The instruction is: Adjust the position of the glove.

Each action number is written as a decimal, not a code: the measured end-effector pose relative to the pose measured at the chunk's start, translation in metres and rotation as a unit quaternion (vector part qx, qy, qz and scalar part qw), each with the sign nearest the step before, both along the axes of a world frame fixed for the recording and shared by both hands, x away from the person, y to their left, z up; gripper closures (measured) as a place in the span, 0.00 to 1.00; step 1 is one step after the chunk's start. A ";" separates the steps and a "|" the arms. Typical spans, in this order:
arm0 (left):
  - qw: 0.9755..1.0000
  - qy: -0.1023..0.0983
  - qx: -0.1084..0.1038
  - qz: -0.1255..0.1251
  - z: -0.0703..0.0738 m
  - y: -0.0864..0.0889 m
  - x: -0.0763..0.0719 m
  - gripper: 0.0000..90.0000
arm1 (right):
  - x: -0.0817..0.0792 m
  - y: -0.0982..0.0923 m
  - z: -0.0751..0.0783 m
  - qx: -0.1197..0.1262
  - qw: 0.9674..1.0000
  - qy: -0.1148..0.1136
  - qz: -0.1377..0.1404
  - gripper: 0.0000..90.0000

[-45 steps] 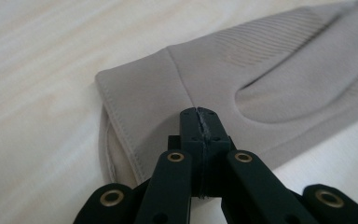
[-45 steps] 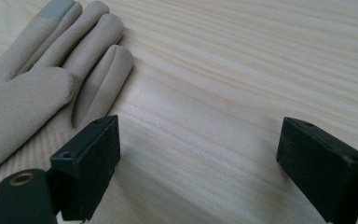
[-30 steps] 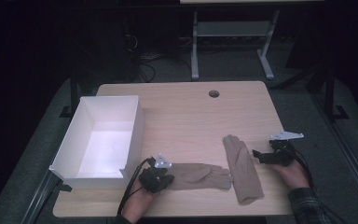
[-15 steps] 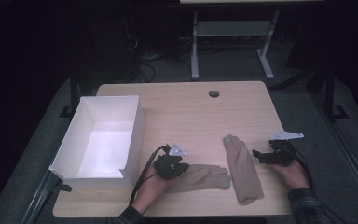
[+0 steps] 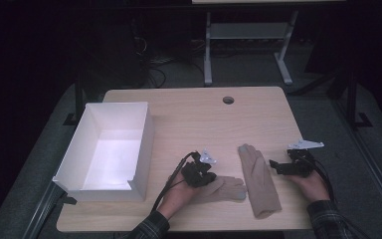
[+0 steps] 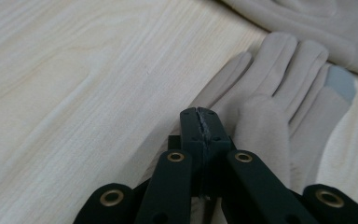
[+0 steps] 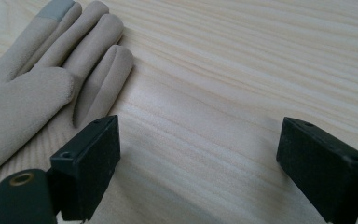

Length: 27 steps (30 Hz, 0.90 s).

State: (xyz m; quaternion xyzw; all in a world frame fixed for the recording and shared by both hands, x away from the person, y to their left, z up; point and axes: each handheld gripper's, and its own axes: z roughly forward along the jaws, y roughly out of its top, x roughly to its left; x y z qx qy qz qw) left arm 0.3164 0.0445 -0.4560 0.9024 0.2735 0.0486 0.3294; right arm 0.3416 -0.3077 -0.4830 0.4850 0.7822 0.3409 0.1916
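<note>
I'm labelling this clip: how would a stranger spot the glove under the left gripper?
On the wooden table, right of the white box, two beige gloves lie near the front edge. It is the left glove, lying crosswise under the left gripper; its neighbour points away.

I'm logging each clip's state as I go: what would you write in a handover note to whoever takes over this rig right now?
Left gripper: jaws shut, resting at the cuff end of the near glove; whether fabric is pinched cannot be told.
Right gripper: jaws open, holding nothing, just right of the far glove.
Both beige gloves lie flat on the table, fingers nearly meeting.
White box at the left holds nothing.
Done: neither glove moved into the box.
Left: probably lift each glove and place it in the box.
</note>
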 end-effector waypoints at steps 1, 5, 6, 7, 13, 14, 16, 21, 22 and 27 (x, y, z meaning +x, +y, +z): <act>1.000 -0.003 0.000 0.001 0.000 -0.001 0.001 1.00 | 0.000 0.000 0.000 0.000 1.000 0.000 0.000 0.14; 1.000 -0.007 0.001 0.008 -0.001 -0.001 0.004 1.00 | 0.000 0.000 0.000 0.000 1.000 0.000 0.000 0.14; 1.000 -0.011 0.002 0.009 -0.001 0.000 0.006 1.00 | 0.000 0.000 0.000 0.000 1.000 0.000 0.000 0.14; 1.000 -0.011 0.000 0.014 -0.001 0.001 0.007 1.00 | 0.000 0.000 0.000 0.000 1.000 0.000 0.000 0.14; 0.999 -0.015 0.000 0.034 -0.001 0.003 0.021 1.00 | 0.000 0.000 0.000 0.000 1.000 0.000 0.000 0.14; 0.999 -0.016 0.001 0.038 -0.001 0.004 0.024 1.00 | 0.000 0.000 0.000 0.000 1.000 0.000 0.000 0.14; 0.999 -0.021 0.001 0.048 -0.002 0.006 0.029 1.00 | 0.000 0.000 0.000 0.000 1.000 0.000 0.000 0.14; 0.997 -0.023 -0.001 0.077 -0.002 0.016 0.044 1.00 | 0.000 0.000 0.000 0.000 1.000 0.000 0.000 0.14; 0.996 -0.024 0.001 0.082 -0.002 0.019 0.047 1.00 | 0.000 0.000 0.000 0.000 1.000 0.000 0.000 0.14; 0.992 -0.028 -0.006 0.124 -0.003 0.035 0.061 1.00 | 0.000 0.000 0.000 0.000 1.000 0.000 0.000 0.14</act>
